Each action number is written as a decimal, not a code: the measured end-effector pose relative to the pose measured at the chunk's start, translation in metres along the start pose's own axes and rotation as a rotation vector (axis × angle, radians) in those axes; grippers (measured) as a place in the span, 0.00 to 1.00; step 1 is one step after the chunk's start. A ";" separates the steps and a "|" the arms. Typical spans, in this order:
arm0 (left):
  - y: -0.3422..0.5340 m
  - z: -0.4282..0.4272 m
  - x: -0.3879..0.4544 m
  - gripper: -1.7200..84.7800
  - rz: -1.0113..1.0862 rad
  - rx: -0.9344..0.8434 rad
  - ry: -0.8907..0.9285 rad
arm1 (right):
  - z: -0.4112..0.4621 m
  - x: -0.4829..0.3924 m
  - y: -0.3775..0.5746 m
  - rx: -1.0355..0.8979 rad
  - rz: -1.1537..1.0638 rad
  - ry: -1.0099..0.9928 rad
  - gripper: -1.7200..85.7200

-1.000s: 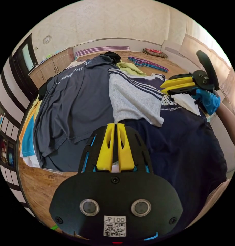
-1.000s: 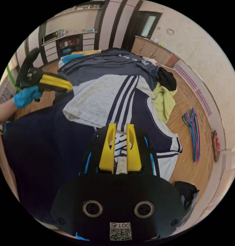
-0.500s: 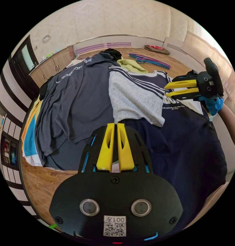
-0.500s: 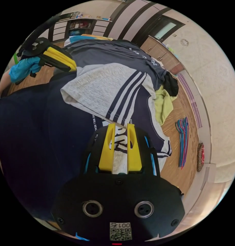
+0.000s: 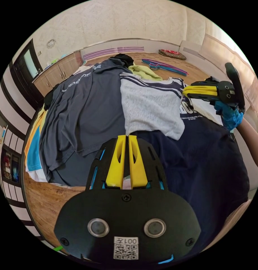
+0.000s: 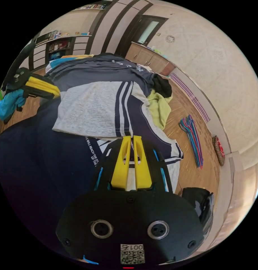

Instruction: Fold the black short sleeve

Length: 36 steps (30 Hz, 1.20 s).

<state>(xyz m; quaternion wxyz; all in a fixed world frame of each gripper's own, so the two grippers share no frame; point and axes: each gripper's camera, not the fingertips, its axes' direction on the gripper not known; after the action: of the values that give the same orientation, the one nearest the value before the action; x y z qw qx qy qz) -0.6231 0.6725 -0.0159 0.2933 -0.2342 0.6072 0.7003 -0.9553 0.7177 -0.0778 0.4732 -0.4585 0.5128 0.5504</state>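
Jaws of both hand-held grippers (image 5: 127, 137) (image 6: 133, 137) pinch the grey sleeve (image 5: 151, 108).

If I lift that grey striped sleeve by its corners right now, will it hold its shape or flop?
Probably flop: the grey striped sleeve already drapes softly over the dark shirt, its edge wavy. It looks thin and light, so it should lift easily. Pinched at two corners, the middle would likely sag.
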 end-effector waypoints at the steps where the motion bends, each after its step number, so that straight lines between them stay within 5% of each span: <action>1: 0.000 0.000 0.000 0.01 0.000 -0.001 0.001 | 0.001 0.004 0.004 -0.008 0.016 -0.025 0.04; 29: 0.004 -0.016 0.015 0.00 0.051 0.031 0.004 | 0.009 0.065 0.076 -0.035 0.240 -0.121 0.03; 35: 0.006 -0.015 0.034 0.00 0.140 0.007 -0.109 | 0.013 0.070 0.091 -0.069 0.237 -0.114 0.03; 36: 0.006 -0.015 0.035 0.00 0.136 0.004 -0.111 | -0.006 0.039 0.089 0.115 0.211 -0.266 0.03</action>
<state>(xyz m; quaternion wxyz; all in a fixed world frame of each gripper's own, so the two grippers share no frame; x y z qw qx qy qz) -0.6528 0.6616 -0.0375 0.2786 -0.1525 0.6059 0.7294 -1.0485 0.7114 -0.1055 0.5021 -0.2976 0.5216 0.6223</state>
